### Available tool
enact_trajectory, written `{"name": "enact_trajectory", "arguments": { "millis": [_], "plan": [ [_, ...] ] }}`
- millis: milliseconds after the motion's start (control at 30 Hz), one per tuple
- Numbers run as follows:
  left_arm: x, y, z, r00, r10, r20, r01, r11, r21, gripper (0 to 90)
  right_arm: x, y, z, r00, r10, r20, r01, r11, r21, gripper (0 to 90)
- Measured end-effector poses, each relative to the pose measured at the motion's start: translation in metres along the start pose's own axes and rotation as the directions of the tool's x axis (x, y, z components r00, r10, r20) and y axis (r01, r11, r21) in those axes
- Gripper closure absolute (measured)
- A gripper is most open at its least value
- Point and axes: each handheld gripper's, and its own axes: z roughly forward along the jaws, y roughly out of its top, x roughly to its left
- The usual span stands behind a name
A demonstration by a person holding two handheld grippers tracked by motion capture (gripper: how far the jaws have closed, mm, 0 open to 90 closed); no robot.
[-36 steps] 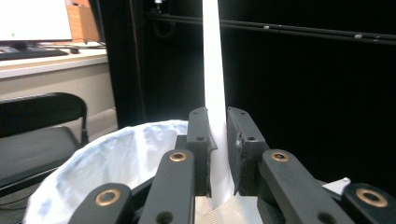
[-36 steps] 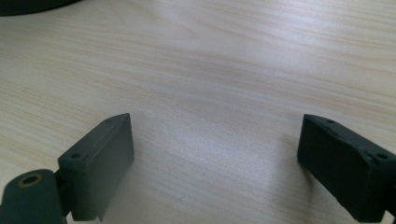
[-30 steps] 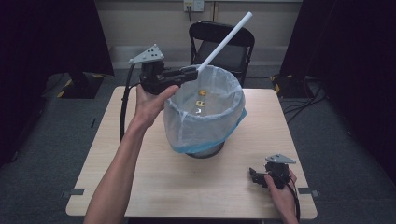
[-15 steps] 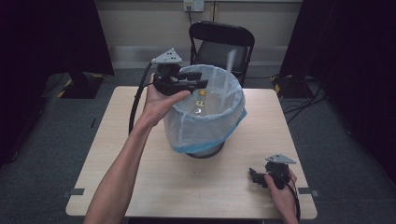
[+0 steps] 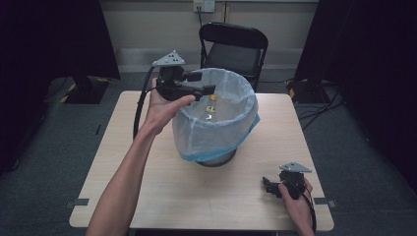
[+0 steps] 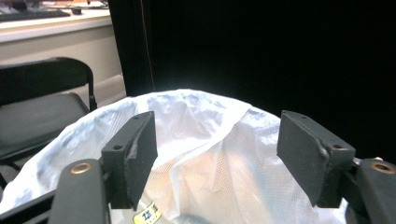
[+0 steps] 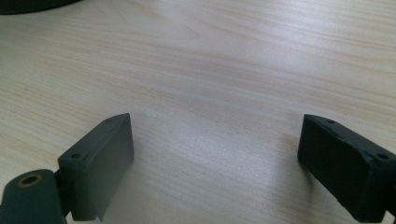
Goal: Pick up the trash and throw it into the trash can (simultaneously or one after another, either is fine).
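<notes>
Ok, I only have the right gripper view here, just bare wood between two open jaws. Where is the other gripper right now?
Observer: The left gripper is held over the near-left rim of a bin lined with a translucent bag, in the middle of the table.
Operator: Is it holding anything?
Observer: No. In the left gripper view its jaws stand apart with nothing between them, the bag behind them.
Operator: Anything inside the bin?
Observer: The high view shows a few small yellow pieces low inside the bag; what they are I cannot tell.
Operator: And where does my gripper sit?
Observer: The right gripper is low at the table's near-right corner, apart from the bin.
</notes>
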Motion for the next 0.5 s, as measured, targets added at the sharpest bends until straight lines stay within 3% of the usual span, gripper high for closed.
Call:
{"name": "enact_trajectory", "arguments": {
  "millis": [167,233,500],
  "plan": [
    [0.008,-0.004,-0.018,0.9988,0.0,-0.049,0.0,0.9998,-0.018,24.4,0.0,0.0,0.0,1.0,0.0,0.0,0.0,1.0,0.0,9.7],
    [0.01,-0.006,-0.025,0.9985,-0.016,-0.052,0.015,0.9995,-0.027,24.4,0.0,0.0,0.0,1.0,0.0,0.0,0.0,1.0,0.0,9.7],
    [0.014,-0.013,-0.042,0.9971,-0.016,-0.074,0.014,0.9994,-0.031,21.0,0.0,0.0,0.0,1.0,0.0,0.0,0.0,1.0,0.0,9.7]
  ]
}}
